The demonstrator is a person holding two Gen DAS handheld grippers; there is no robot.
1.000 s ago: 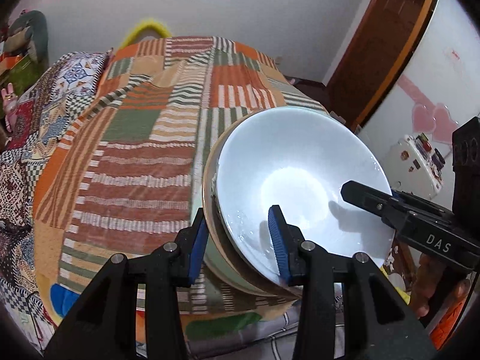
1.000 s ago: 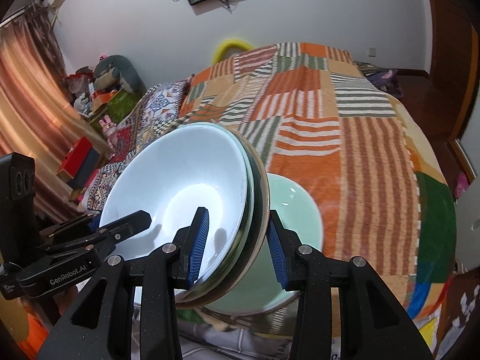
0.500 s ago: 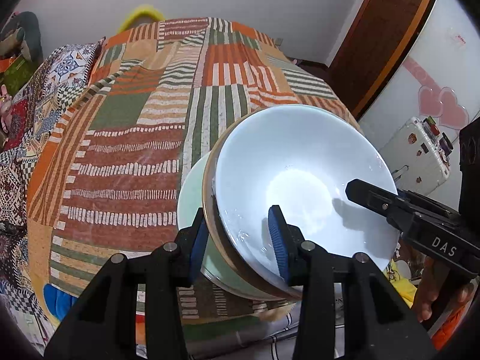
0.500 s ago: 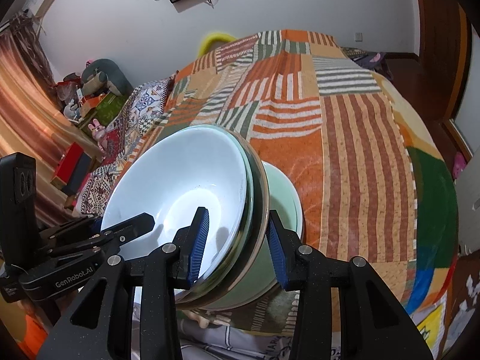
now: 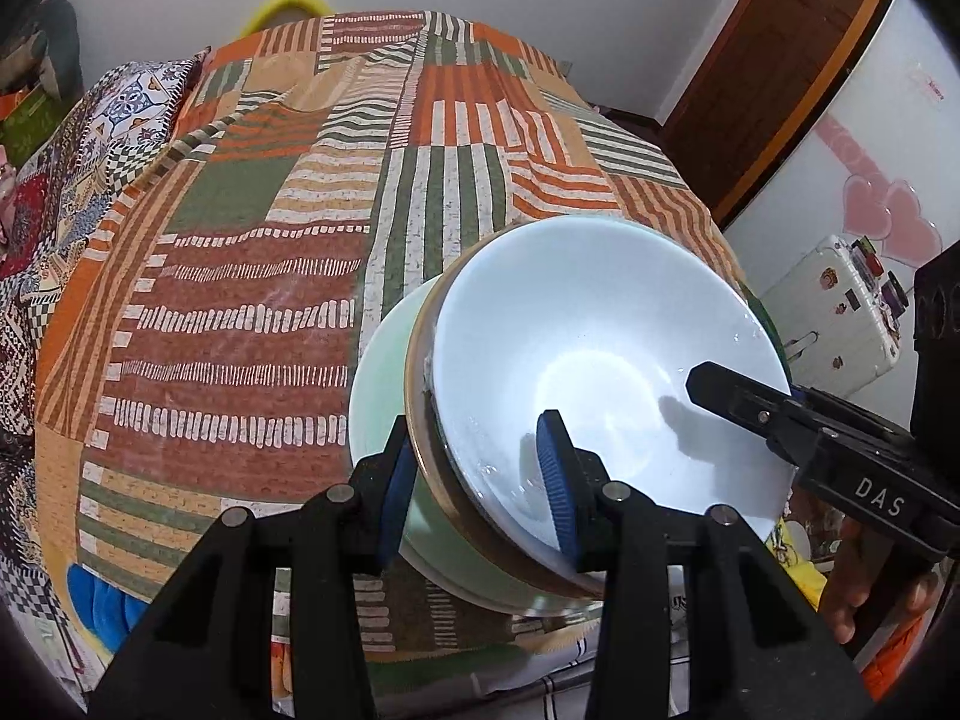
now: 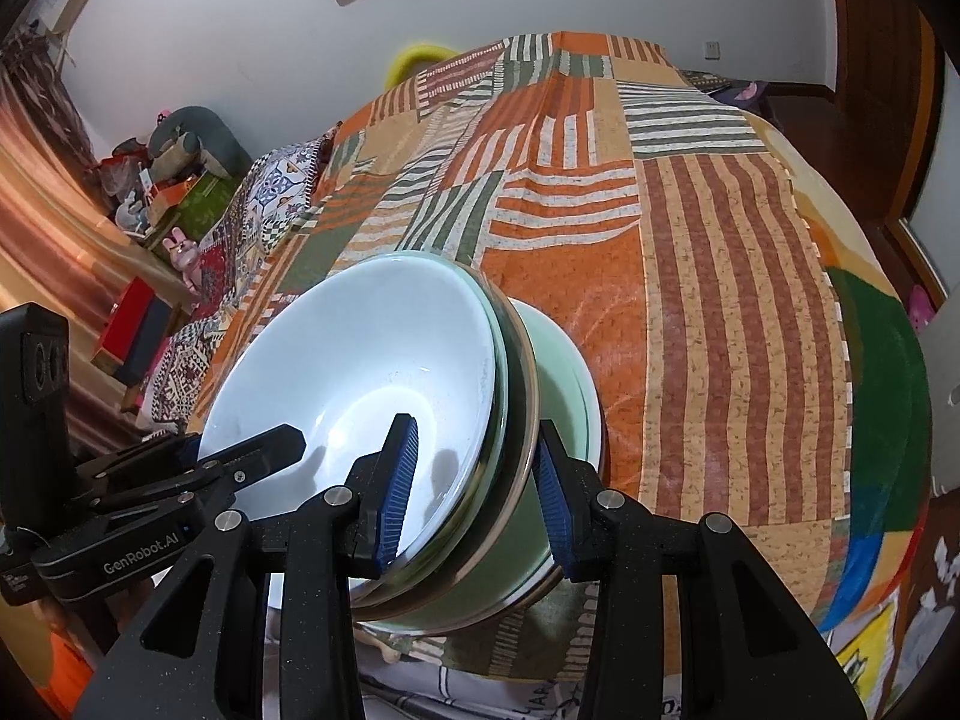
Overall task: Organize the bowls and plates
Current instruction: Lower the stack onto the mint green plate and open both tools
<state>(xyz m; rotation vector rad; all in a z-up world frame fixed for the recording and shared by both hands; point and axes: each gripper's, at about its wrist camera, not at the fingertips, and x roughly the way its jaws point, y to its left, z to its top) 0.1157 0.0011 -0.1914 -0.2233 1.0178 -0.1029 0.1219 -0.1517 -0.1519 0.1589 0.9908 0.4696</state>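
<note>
A stack of nested bowls, white bowl on top with tan and green rims under it, sits in a pale green plate near the bed's front edge. My left gripper is shut on the stack's near-left rim. My right gripper is shut on the opposite rim of the same stack, whose white bowl and green plate also show there. Each gripper appears in the other's view, the right and the left.
A patchwork quilt covers the bed. Patterned pillows lie at the left. A white suitcase and wooden door stand at the right. Toys and boxes line the left wall.
The stack of bowls, held by both grippers, has come down toward the bed's front edge; the pale green plate has come into view beneath it.
</note>
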